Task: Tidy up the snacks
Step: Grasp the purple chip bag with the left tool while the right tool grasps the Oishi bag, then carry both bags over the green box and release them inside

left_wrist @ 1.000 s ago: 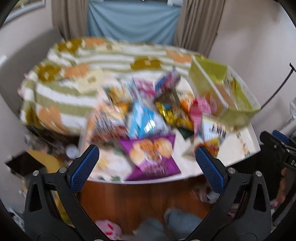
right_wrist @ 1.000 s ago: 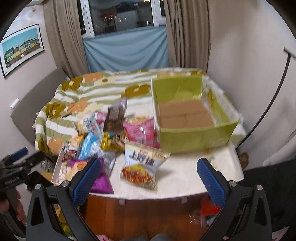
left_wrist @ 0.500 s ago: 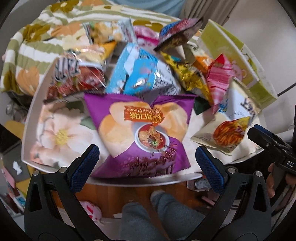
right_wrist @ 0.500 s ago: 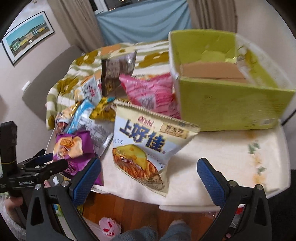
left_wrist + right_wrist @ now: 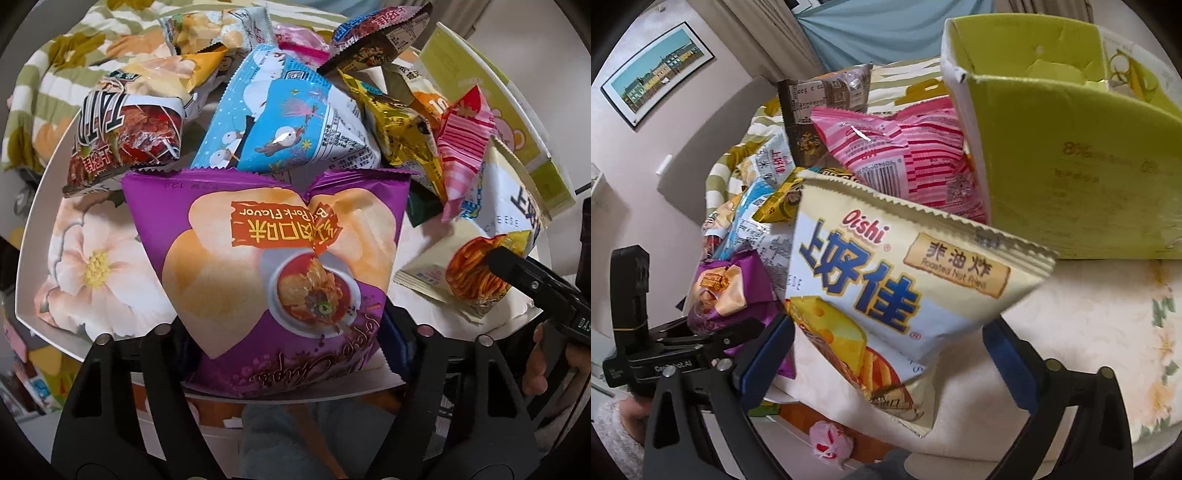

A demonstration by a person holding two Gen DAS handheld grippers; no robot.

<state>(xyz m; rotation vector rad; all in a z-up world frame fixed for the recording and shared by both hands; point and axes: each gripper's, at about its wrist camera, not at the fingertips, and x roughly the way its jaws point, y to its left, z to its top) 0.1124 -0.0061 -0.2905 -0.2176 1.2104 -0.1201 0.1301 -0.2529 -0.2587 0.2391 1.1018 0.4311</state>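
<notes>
1. Far left of the desk (image 5: 44,206): a bare patch with a flower print, then a red-and-white bag (image 5: 122,136) lying at the edge of the snack pile.
2. Left gripper (image 5: 291,339): its fingers are closing on the lower corners of the purple chip bag (image 5: 280,258). The pads are hidden behind the bag; cannot tell whether they press it yet. The bag lies flat at the desk's near edge.
3. Behind it a blue bag (image 5: 288,122) leans on the pile; yellow and pink bags follow to the right.
4. Right gripper (image 5: 886,350): fingers wide and closing, one on either side of the cream cheese-snack bag (image 5: 886,288), pads not touching it.
5. Pink bag (image 5: 905,155) rests behind, against the green box (image 5: 1071,166), which stands at the desk's right end.
</notes>
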